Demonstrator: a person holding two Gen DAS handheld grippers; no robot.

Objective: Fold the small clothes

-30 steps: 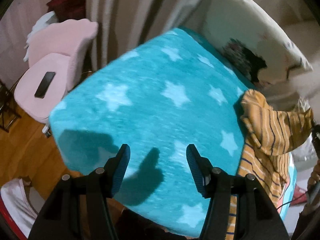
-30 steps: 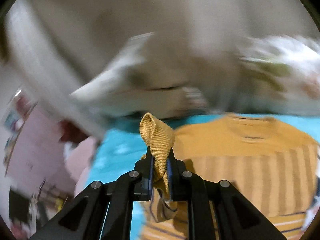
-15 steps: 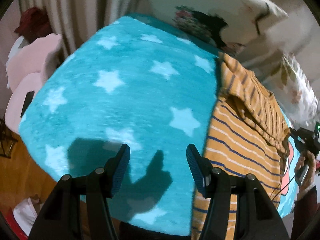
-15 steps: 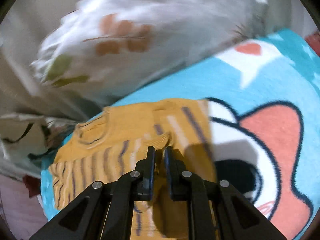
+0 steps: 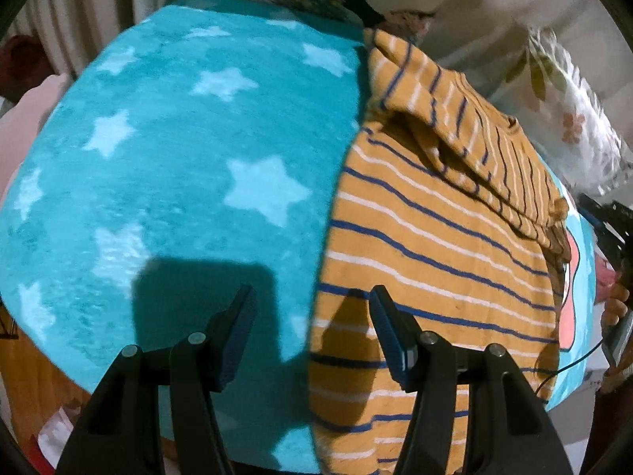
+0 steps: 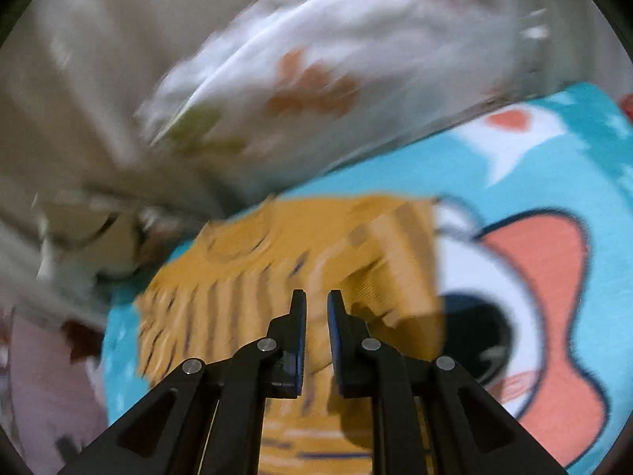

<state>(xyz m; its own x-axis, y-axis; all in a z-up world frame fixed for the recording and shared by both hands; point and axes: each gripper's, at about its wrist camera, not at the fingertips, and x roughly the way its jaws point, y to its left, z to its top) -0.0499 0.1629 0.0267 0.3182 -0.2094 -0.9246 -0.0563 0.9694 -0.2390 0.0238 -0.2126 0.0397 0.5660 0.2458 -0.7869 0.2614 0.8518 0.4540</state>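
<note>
An orange shirt [image 5: 435,245] with blue and white stripes lies flat on the turquoise star blanket [image 5: 178,158]. One sleeve [image 5: 474,138] is folded across its upper part. My left gripper [image 5: 311,291] hangs open over the shirt's left edge; one finger is above the blanket, the other above the cloth, and nothing is between them. In the blurred right wrist view, my right gripper [image 6: 316,293] is low over the shirt [image 6: 237,297]. Its jaws are almost together, with orange sleeve cloth between them.
A floral pillow [image 6: 336,59] and a cream cushion lie along the far side of the bed. A cartoon print [image 6: 546,277] covers the blanket to the right of the shirt. A pink chair [image 5: 35,99] and wooden floor [image 5: 23,376] lie past the bed's left edge. A person's hand [image 5: 615,308] shows at the right rim.
My left gripper has travelled right across the blanket to the shirt's edge. My right gripper has carried the raised sleeve cuff down and across onto the shirt.
</note>
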